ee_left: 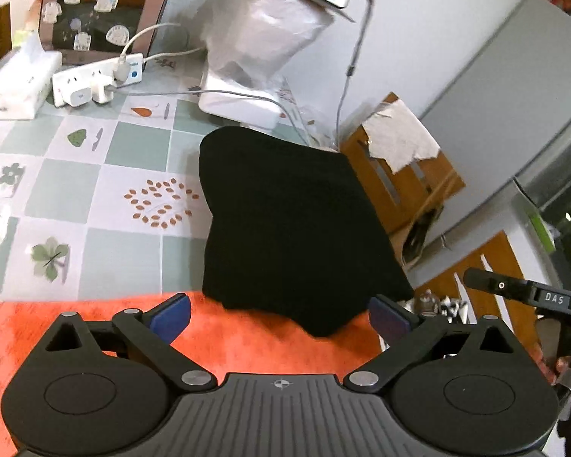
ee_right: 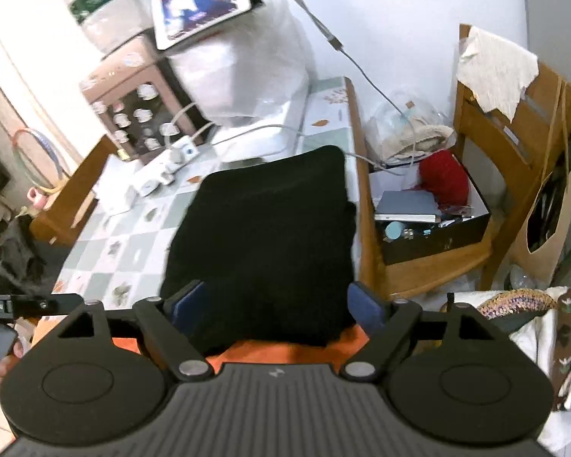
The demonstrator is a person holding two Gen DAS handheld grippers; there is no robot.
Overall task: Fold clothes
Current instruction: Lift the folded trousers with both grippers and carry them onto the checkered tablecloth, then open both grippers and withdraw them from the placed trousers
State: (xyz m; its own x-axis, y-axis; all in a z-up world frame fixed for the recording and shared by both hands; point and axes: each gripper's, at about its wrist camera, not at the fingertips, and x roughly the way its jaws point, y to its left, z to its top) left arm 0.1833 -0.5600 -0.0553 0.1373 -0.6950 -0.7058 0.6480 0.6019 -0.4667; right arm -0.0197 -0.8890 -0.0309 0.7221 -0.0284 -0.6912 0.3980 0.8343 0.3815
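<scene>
A table (ee_left: 106, 175) covered with a green-and-white checked cloth is seen in both views, its right edge running alongside a wooden chair (ee_right: 514, 144). A black garment (ee_left: 285, 221), folded into a thick block, is laid near that right edge, its near end resting on an orange cloth (ee_left: 95, 327) spread along the near edge of the table. At the far edge a white wrapped bundle (ee_left: 262, 38) is stood, with a tablet (ee_right: 205, 3) leant on top of it. A box with a dark window (ee_left: 99, 11) is placed toward the far left corner, and a power strip (ee_left: 95, 80) and a tissue pack (ee_left: 23, 83) lie in front of it. On the chair seat an open box (ee_right: 434, 209) is set; what it holds is too cluttered to be told surely. The left gripper (ee_left: 279, 318) is held above the near end of the garment with jaws spread wide and nothing between them. The right gripper (ee_right: 276, 306) is likewise spread and empty over the garment
</scene>
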